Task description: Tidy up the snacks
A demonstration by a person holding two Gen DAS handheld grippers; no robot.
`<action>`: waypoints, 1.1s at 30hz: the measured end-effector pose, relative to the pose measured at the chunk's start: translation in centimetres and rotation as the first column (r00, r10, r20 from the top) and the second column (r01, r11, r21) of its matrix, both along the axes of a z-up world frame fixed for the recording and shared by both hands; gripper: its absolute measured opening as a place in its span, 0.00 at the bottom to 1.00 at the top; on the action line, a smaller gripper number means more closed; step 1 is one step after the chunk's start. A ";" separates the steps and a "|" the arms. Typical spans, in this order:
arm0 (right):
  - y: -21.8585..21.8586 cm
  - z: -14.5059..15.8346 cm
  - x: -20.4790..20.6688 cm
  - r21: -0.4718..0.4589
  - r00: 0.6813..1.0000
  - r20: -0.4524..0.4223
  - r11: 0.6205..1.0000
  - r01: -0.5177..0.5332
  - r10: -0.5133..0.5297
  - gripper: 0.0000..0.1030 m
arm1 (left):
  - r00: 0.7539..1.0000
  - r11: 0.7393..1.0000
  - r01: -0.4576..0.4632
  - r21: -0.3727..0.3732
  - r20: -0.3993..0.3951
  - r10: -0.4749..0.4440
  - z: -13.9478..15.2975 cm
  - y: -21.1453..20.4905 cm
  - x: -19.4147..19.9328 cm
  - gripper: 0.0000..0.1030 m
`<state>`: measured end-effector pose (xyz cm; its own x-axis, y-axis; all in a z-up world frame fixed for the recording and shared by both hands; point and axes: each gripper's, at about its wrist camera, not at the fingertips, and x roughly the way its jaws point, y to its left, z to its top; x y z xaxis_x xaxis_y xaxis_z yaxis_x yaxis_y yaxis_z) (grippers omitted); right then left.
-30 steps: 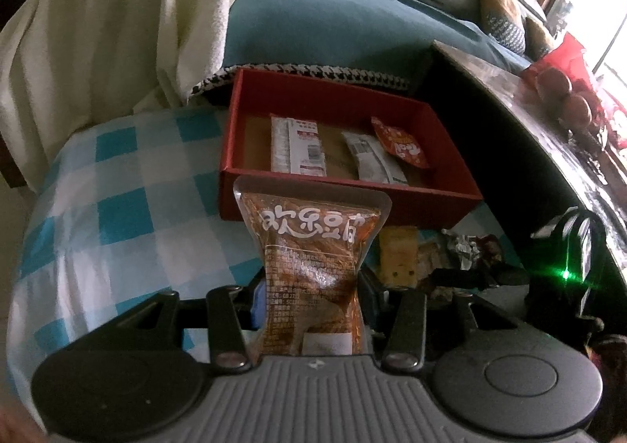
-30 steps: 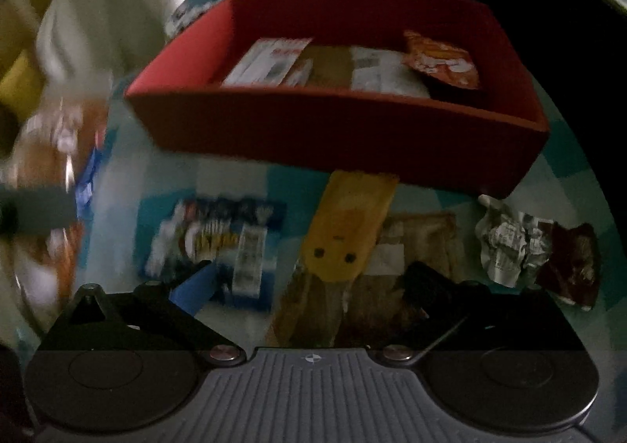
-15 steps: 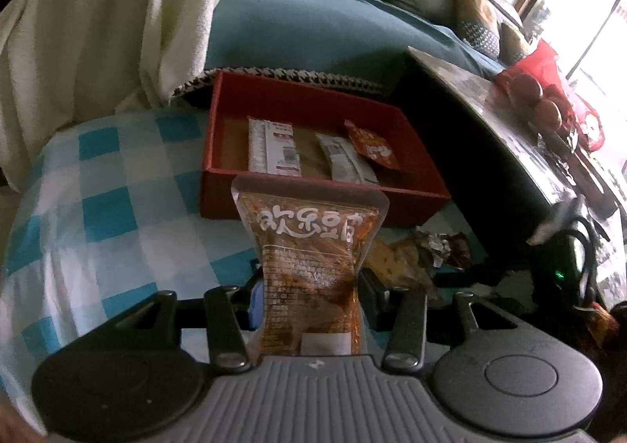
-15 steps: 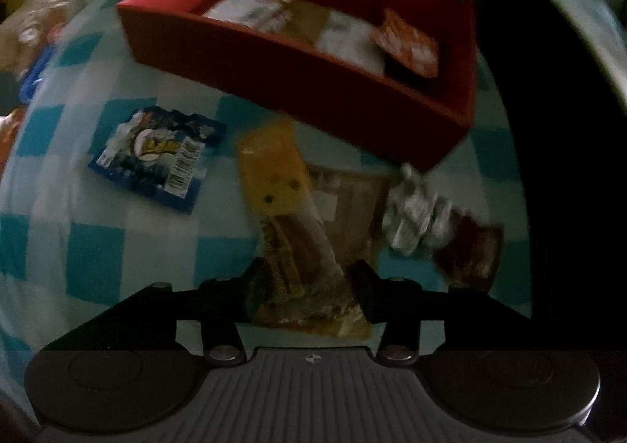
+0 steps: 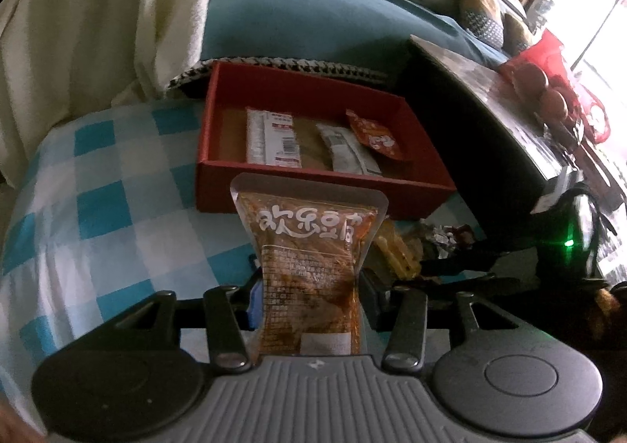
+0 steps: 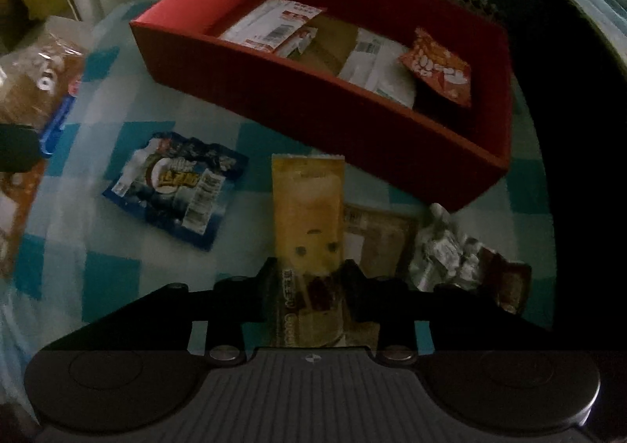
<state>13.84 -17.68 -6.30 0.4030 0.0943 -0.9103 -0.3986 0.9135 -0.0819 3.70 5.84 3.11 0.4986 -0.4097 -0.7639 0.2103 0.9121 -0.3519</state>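
Between my right gripper (image 6: 309, 282) pads: yellow snack packet (image 6: 307, 208), clamped, jaws just closed on it. Left gripper (image 5: 309, 286): pinching orange-brown snack bag (image 5: 309, 259) upright. Beyond both, on checked cloth (image 5: 98, 216): red box (image 6: 313, 118) holding three packets.

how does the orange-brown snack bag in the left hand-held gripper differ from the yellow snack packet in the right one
The orange-brown clear plastic snack bag is wide, and shows white characters; the yellow snack packet is a narrow strip with a cartoon face. The bag is lifted upright above the checked cloth; whether the packet has left the cloth is unclear. Both are clamped: left hand-held gripper, right hand-held gripper, whose jaws have just closed.
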 end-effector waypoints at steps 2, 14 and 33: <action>-0.4 0.7 -0.4 0.047 1.000 0.010 0.999 0.011 -0.011 0.41 | 1.000 1.000 0.004 0.010 0.006 -0.004 -0.1 -0.4 0.1 0.40; -3.2 4.7 0.3 0.285 0.985 0.132 0.956 0.070 -0.111 0.41 | 0.996 0.997 -0.038 0.060 0.088 0.032 1.2 -2.5 2.8 0.40; -5.2 7.0 8.5 0.350 0.958 0.225 0.932 0.093 -0.180 0.41 | 0.968 0.975 -0.081 0.206 0.250 0.028 2.4 -6.8 11.4 0.40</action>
<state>22.35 -22.85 0.69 0.6430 0.3012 -0.7041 -0.2748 0.9489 0.1550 15.06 -0.98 5.48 0.6978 -0.2182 -0.6822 0.2135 0.9725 -0.0927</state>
